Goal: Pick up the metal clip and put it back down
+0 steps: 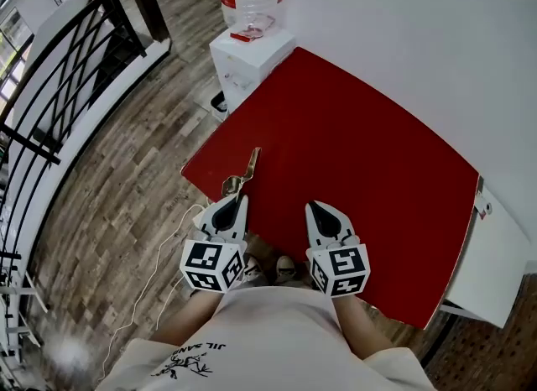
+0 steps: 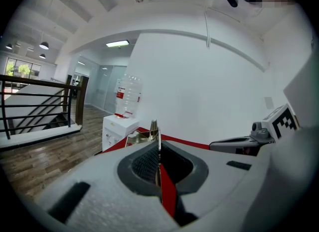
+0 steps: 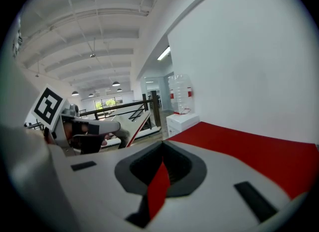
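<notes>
clip handling notes, for what they're worth. the metal clip (image 1: 246, 171) is pinched in the left gripper (image 1: 235, 198), whose jaws are closed right down on one thin end of it. the rest pokes out ahead of the tips, over the near left corner of the red table (image 1: 361, 154). can't tell from the head view whether the far end is touching the table or hanging just above it.

right gripper (image 1: 313, 206) is closed too, with nothing in it, just parked beside the left one over the near edge.

my guess on feel: thin brass-coloured sheet metal, so light, stiff and pretty slick. weight won't be the issue. the risk is it swivelling or sliding between the pads, since only a narrow bit is caught and the long part acts like a lever. it looks like it has a loop or wider end near the jaws, and gripping flat across that seems the safest spot. nothing fragile here, but set it down gently, since a springy bit of metal like this may skitter on a hard top.
</notes>
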The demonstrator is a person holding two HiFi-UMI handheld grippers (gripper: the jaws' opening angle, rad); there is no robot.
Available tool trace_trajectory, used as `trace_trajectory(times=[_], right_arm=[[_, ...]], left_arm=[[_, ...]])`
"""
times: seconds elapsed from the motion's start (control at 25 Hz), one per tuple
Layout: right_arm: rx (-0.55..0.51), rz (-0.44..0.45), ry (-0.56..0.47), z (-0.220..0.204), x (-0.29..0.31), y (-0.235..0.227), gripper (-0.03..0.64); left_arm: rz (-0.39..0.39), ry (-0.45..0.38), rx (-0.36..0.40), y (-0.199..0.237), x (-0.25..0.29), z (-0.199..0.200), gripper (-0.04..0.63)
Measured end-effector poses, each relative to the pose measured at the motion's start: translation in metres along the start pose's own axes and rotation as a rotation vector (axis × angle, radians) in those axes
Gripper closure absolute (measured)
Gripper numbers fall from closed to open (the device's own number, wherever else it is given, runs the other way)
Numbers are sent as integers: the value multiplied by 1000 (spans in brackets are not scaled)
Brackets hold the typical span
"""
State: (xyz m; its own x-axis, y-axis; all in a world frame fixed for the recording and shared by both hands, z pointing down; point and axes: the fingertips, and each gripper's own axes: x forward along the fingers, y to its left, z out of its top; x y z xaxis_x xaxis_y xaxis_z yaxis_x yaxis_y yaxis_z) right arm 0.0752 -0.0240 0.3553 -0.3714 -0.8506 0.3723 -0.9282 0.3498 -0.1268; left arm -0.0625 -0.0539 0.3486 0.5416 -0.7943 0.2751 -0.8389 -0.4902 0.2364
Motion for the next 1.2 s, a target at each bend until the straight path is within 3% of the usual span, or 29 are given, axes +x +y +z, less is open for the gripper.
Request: trace_trajectory(times=[0.36,0.64,1.2], right_arm=[[56,-93,19,-13,-9,-37,611],[99,-101,44,-35,14,-57,611],[185,-88,119,-106,75,-87,611]], left_arm=[[-91,82,-11,-25,50,-22,589],[-122,139,0,-24,94,-50,589],[-127,304,-25,1,182,-156,589]])
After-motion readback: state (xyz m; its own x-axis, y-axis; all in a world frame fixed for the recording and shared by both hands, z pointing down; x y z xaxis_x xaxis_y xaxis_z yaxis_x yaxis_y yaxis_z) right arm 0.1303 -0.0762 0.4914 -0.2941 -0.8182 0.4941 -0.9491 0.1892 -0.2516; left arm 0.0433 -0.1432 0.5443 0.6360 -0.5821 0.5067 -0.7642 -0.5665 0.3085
